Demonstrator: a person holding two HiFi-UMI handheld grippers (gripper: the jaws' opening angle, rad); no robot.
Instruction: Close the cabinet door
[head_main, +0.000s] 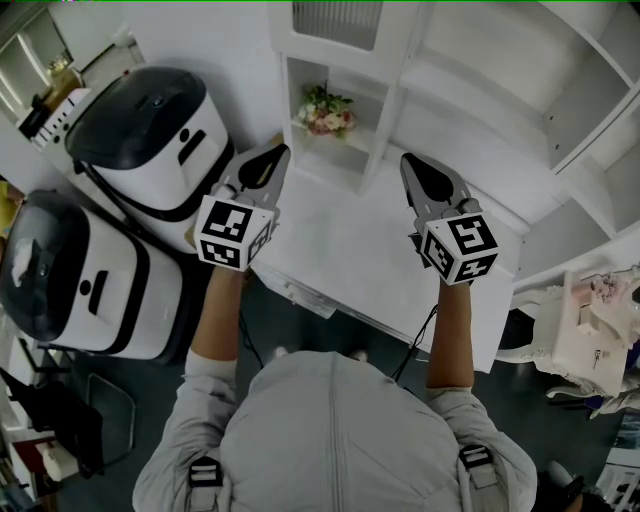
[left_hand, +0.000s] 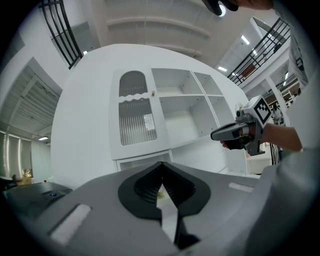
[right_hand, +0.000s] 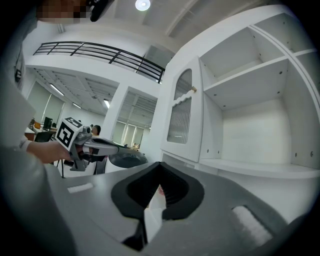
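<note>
The white cabinet (head_main: 430, 60) stands in front of me. Its door (left_hand: 135, 117), with an arched ribbed-glass pane and a small knob (left_hand: 153, 93), looks flush with the cabinet front; it also shows in the right gripper view as the door (right_hand: 182, 115). My left gripper (head_main: 278, 150) and right gripper (head_main: 408, 160) are held level side by side over the cabinet's ledge, short of the door and apart from it. Both are shut with nothing between the jaws: left gripper (left_hand: 161, 164), right gripper (right_hand: 160, 164).
Open shelves (head_main: 520, 90) fill the cabinet to the right of the door. A bunch of flowers (head_main: 325, 110) sits in the niche under the door. Two white-and-black machines (head_main: 150, 130) (head_main: 70, 280) stand at the left. A white ledge (head_main: 350, 240) juts toward me.
</note>
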